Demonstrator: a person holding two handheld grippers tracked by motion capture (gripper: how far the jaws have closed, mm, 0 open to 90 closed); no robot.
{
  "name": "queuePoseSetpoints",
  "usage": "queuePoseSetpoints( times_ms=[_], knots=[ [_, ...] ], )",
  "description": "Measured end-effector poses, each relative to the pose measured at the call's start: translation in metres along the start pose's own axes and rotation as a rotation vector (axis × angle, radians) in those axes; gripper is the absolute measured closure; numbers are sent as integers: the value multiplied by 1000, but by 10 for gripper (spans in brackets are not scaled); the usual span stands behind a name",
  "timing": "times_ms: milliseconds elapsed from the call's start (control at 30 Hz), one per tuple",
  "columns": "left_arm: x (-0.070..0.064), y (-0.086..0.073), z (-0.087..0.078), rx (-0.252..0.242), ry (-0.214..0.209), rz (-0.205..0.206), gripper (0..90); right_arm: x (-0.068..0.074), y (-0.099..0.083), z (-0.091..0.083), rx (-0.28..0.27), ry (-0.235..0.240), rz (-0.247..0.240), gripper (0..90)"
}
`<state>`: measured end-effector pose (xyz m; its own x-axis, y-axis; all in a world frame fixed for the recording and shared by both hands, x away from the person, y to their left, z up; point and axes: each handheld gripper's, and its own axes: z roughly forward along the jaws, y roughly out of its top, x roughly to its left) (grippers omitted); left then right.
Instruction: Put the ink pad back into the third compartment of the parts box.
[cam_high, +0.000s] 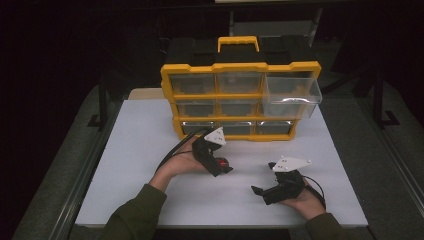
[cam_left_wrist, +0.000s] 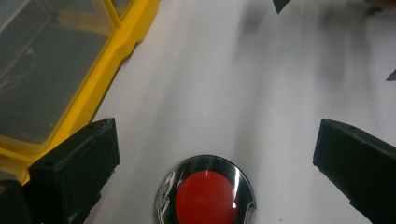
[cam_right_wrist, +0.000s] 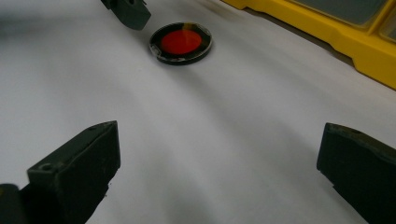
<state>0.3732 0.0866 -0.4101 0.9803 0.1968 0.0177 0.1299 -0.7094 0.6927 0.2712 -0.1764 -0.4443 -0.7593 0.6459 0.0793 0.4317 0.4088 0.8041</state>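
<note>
Lying between the spread jaws of the left hand-held gripper (cam_left_wrist: 212, 154), the red disc (cam_left_wrist: 205, 196), ungrasped.

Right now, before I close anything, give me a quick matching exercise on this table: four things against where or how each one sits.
Things:
1. red disc
2. top right drawer
3. left gripper
4. right gripper

States:
A. pulled out of the yellow organizer
B. open, over bare white table, pointing left
C. flat on the table, near the organizer
D. open, straddling the disc

Pairs: 1-C, 2-A, 3-D, 4-B
</note>
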Motion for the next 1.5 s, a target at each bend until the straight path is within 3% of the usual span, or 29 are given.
queuePoseSetpoints(
  times_ms=[333, 733, 1167, 1500],
  knots=[
    [1, -5, 7, 66, -13, 12, 49, 0, 0, 0, 0, 0, -6, 0],
    [1, -10, 14, 148, 2, 31, 86, 0, 0, 0, 0, 0, -6, 0],
    [1, -13, 19, 205, 2, 51, 131, 0, 0, -1, -2, 2, -6, 0],
    [1, -15, 22, 229, -7, 40, 156, 0, 0, -1, -1, 2, -7, 0]
  ],
)
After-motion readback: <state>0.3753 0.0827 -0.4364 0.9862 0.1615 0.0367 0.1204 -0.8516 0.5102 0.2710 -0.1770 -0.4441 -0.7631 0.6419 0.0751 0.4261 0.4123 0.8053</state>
